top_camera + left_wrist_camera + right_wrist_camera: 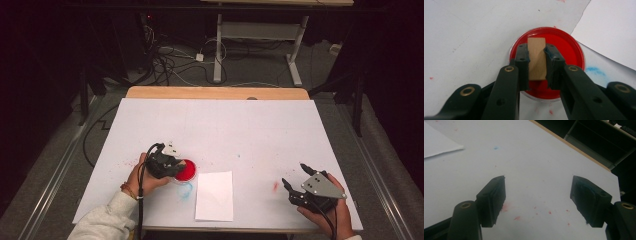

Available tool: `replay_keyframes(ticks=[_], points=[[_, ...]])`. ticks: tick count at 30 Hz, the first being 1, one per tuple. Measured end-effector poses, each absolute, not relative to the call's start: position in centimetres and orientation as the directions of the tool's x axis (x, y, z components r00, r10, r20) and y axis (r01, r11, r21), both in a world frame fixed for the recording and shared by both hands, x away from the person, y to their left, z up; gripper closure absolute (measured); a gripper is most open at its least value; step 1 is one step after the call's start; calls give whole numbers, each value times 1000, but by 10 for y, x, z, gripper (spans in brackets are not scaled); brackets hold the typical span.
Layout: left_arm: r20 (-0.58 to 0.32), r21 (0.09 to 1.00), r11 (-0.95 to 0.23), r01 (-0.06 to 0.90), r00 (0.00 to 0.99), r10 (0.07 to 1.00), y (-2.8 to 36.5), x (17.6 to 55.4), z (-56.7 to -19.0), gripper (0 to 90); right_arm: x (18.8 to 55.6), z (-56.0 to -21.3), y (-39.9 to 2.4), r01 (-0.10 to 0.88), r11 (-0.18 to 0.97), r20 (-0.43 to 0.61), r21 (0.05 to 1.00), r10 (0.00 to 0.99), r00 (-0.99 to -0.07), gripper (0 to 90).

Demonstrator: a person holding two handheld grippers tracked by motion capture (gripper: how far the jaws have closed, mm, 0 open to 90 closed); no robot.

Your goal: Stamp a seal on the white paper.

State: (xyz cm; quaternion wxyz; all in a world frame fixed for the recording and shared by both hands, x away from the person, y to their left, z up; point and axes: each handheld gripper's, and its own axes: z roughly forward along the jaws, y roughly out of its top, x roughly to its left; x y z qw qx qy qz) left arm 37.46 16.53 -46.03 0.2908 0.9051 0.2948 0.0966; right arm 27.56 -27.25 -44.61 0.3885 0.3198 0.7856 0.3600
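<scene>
Wooden block (pixel 537 58) stands clamped in my left gripper (pixel 537 61), long axis running down into the red paint dish (pixel 571 50) near the table's (pixel 220 120) front-left edge; white paper (pixel 214 195) lies just right. My right gripper (pixel 537 200) gapes empty, farther off.

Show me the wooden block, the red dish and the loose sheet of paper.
wooden block (pixel 537 57), left gripper view, middle of its face between the pads.
red dish (pixel 569 51), left gripper view, red inside right of the block.
sheet of paper (pixel 214 196), high view, its centre.
</scene>
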Motion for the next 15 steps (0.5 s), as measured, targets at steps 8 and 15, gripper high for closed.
replay_keyframes(ticks=[8, 15], points=[[57, 555, -698, 452, 817, 574, 159, 373, -455, 736, 275, -449, -272, 229, 550, -384, 803, 771, -508, 293], [62, 604, -669, 432, 812, 580, 165, 367, -440, 736, 271, -447, -276, 226, 536, -379, 813, 783, -493, 294]])
